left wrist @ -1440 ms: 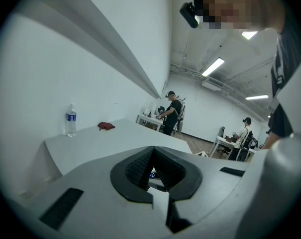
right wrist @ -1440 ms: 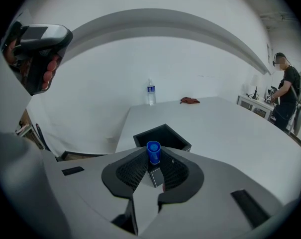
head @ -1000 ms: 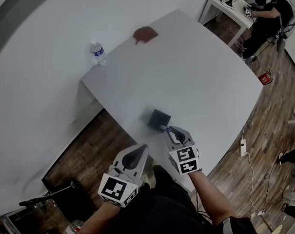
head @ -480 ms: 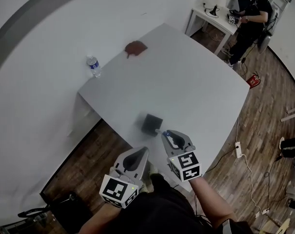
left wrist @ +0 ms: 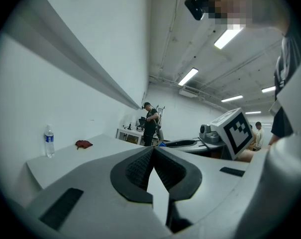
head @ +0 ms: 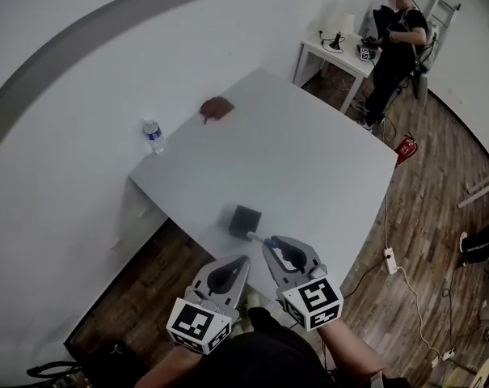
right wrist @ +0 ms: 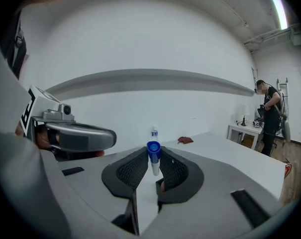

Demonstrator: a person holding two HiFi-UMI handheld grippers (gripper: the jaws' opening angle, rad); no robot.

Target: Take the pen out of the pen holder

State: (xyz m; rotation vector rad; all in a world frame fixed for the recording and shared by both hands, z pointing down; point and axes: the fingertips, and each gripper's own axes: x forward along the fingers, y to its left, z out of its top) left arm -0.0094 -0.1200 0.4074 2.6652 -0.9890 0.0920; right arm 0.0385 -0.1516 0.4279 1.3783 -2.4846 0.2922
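Observation:
The black square pen holder (head: 245, 221) stands near the front edge of the white table (head: 309, 160). My right gripper (head: 268, 242) hovers just in front of it, shut on a white pen with a blue cap (right wrist: 153, 156); the pen (head: 258, 238) is clear of the holder. In the right gripper view the pen stands between the ribbed pads (right wrist: 132, 169). My left gripper (head: 242, 259) hangs beside the right one, off the table's front edge, shut with nothing in it. The holder's inside cannot be seen.
A water bottle (head: 153, 136) and a red-brown cloth (head: 217, 108) sit at the table's far side by the wall. A person (head: 394, 47) stands at a small white desk (head: 341, 55) at the back right. A power strip (head: 387, 259) lies on the wood floor.
My right gripper has risen and drawn back from the holder with the pen in it. The left gripper has also lifted a little. The holder has stayed in place.

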